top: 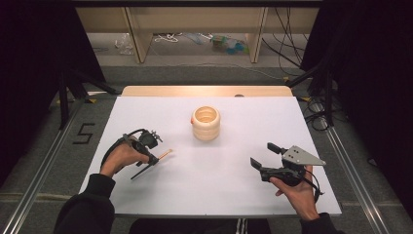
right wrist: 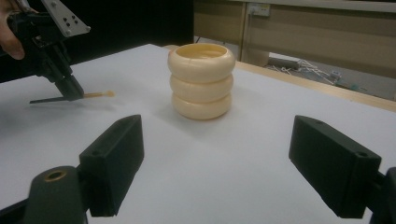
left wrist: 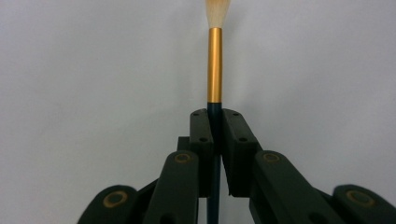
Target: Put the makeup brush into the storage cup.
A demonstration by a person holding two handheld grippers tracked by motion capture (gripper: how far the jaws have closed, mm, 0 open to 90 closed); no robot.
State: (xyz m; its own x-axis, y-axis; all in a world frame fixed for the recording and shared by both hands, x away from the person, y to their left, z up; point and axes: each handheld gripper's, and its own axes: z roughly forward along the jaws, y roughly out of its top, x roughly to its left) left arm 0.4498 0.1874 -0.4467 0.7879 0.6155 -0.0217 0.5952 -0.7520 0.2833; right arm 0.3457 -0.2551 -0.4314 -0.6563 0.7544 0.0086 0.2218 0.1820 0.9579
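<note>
The white worktop (top: 214, 170) is seen carrying a cream ribbed holder (top: 206, 123) standing upright near its middle. The right gripper (top: 265, 155) is held released over the worktop's right part, nothing between its jaws. The left gripper (top: 152, 158) is clenched on the dark handle of a brush (left wrist: 215, 65), kept low over the worktop's left part, bristles toward the holder.

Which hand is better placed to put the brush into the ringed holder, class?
Left, most likely. The left gripper is shut on the brush, near the ringed holder. The right gripper stands open, holding nothing.
</note>
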